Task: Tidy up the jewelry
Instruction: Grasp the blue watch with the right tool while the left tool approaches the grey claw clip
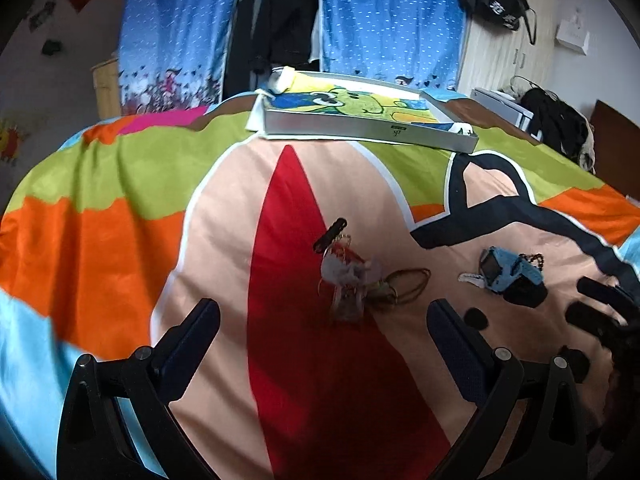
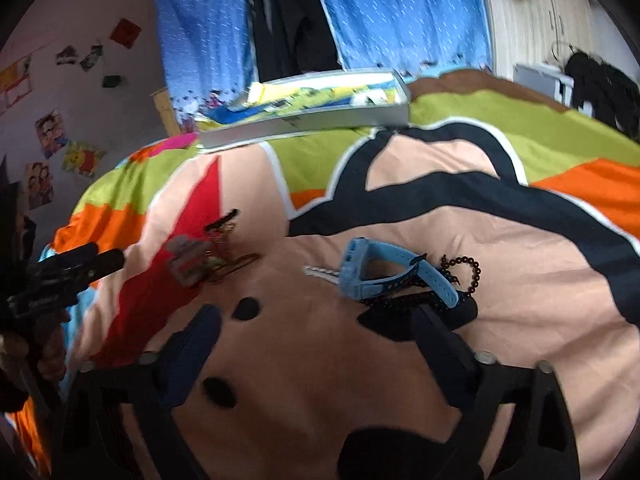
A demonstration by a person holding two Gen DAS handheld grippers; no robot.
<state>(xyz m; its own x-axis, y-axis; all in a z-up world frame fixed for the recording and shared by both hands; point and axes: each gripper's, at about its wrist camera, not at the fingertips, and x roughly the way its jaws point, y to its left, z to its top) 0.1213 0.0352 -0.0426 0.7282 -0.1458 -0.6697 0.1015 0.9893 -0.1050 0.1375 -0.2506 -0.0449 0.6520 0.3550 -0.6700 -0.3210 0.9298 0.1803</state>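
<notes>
On the colourful bedspread lies a small jewelry heap [image 1: 352,276]: a black hair clip [image 1: 330,231], a clear packet with red threads and thin brown hair ties [image 1: 408,282]. My left gripper [image 1: 324,312] is open just in front of that heap, empty. To the right lie a blue watch [image 2: 384,274], a white key-like piece [image 2: 318,271] and a dark bead bracelet [image 2: 466,274]. My right gripper [image 2: 316,322] is open just short of the watch, holding nothing. In the left wrist view the watch [image 1: 510,270] sits at the right, with the right gripper [image 1: 600,306] beside it.
A shallow grey box [image 1: 372,126] lined with cartoon-print cloth rests at the bed's far side, also in the right wrist view as the box [image 2: 304,126]. Blue wardrobe curtains [image 1: 384,16] hang behind. The left gripper [image 2: 64,272] and a hand show at the right wrist view's left edge.
</notes>
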